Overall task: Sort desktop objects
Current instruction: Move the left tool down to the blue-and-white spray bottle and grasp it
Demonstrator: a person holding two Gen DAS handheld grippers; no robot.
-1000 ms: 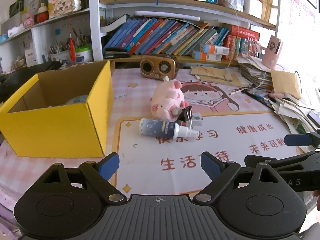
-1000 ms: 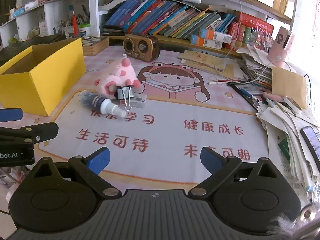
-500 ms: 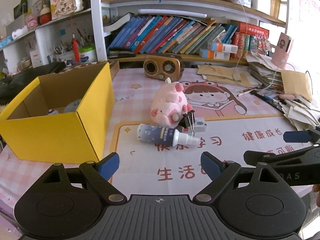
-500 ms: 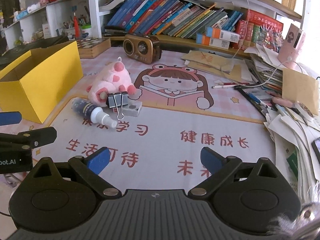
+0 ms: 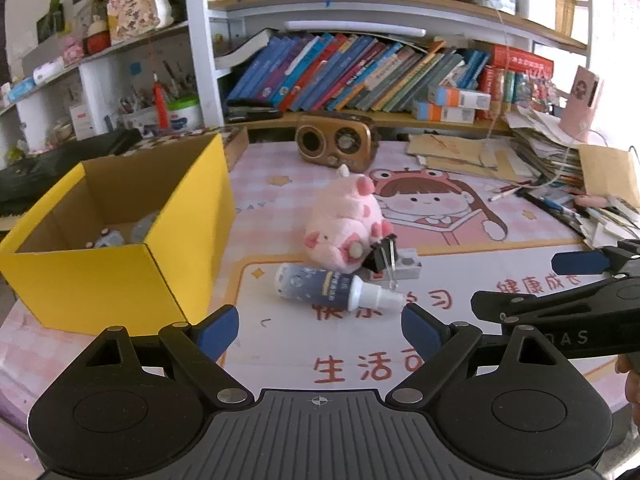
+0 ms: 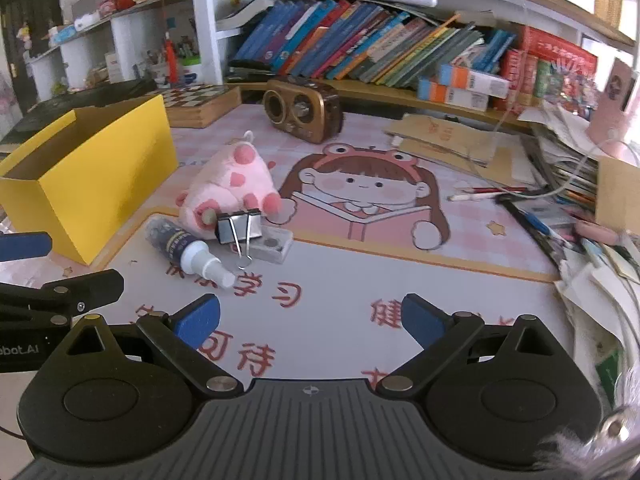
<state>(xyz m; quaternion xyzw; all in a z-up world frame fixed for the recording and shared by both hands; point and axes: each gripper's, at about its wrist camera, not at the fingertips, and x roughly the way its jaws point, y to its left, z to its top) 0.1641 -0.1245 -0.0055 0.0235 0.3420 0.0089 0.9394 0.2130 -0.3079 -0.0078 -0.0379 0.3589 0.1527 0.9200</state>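
Left wrist view shows the left gripper (image 5: 318, 330) with jaws spread wide and nothing between them, aimed at the dark-blue spray bottle with a white nozzle (image 5: 334, 290) lying on its side at frame centre. Just behind the bottle lie the pink plush pig (image 5: 344, 224), a black binder clip (image 5: 382, 258) and a small grey flat case (image 5: 404, 266), crowded together. The open yellow cardboard box (image 5: 96, 280) sits at left, some items already inside. The right gripper (image 6: 310, 322) is equally open and empty. The bottle looks like the easiest pick: straddle its barrel across the width, not the tapering nozzle, and close firmly since the round body may roll.
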